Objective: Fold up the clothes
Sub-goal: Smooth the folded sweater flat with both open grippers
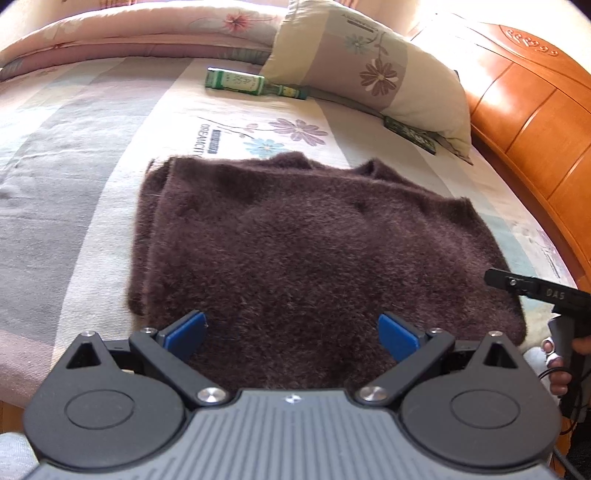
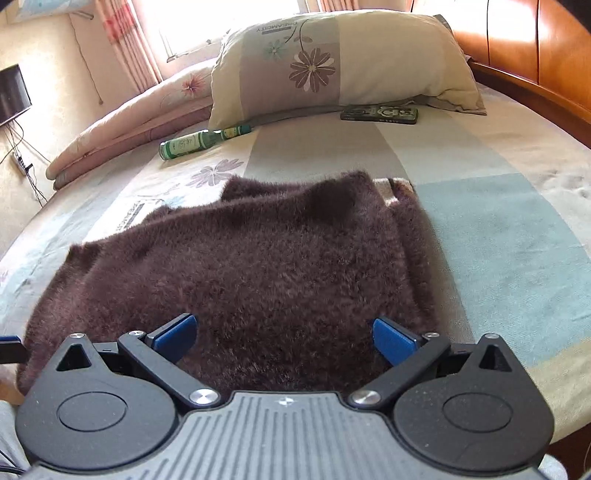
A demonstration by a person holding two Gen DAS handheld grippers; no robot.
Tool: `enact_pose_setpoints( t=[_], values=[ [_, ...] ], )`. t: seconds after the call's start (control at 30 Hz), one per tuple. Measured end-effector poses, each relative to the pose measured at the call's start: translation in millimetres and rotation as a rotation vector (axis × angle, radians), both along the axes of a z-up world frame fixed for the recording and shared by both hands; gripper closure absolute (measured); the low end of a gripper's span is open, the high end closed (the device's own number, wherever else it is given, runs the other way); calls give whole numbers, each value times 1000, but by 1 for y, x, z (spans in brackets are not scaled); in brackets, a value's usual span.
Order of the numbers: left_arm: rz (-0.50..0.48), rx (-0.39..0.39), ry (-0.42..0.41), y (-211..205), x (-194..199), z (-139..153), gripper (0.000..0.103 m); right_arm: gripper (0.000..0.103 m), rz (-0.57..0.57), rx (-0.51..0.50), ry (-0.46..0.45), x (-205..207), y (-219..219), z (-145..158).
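One garment lies here: a dark brown fuzzy sweater point(image 1: 295, 251), folded into a rough rectangle with layered edges showing along its left side in the left wrist view. It fills the middle of both frames, spread flat on the bedsheet point(image 1: 74, 177), a woven cloth in pale grey, cream and blue-green blocks printed with purple and blue daisies and the word "DREAMCITY".

There are two grippers. The left gripper point(image 1: 291, 334) sits at the bottom centre of its own view, black arms ending in two blue pads point(image 1: 184, 334) spread wide apart, with nothing between them but the sweater's near edge below. The right gripper point(image 2: 286, 334) looks the same in its view: blue pads parted, holding nothing, hovering over the near edge of the sweater point(image 2: 258, 280). In the left wrist view the right gripper's black body pokes in at the right edge, marked "DAS".

One pillow point(image 2: 332, 62) rests at the top of the frame, soft and plump, patched in cream, mauve and grey with a daisy and "DREAMCITY" again. One green glass bottle point(image 2: 201, 142) with a white label lies on its side just beside the pillow's left corner; its writing is too small to read. One flat dark rectangular pack point(image 2: 380, 113) lies under the pillow's lower edge. A folded pink floral quilt point(image 1: 129, 33) lies along the upper left, and a glossy orange wooden headboard point(image 1: 535, 110) curves down the right.
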State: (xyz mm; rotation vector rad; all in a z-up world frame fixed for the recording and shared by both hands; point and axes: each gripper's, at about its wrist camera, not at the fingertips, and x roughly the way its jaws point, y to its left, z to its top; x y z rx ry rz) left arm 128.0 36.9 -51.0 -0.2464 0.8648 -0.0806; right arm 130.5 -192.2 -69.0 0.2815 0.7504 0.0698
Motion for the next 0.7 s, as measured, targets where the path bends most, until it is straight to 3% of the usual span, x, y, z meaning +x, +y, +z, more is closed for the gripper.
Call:
enact_pose_setpoints(
  t=[0.13, 0.27, 0.47, 0.7],
  values=[
    [-11, -18, -4, 0, 6, -2, 4, 0, -17, 15, -49, 20, -7, 5],
    [-24, -4, 16, -2, 13, -6, 4, 0, -42, 44, 2, 40, -15, -12],
    [-28, 28, 45, -6, 32, -10, 4, 0, -12, 2, -44, 35, -9, -20],
    [-110, 62, 16, -30, 56, -11, 4, 0, -12, 53, -51, 35, -17, -20]
  ],
)
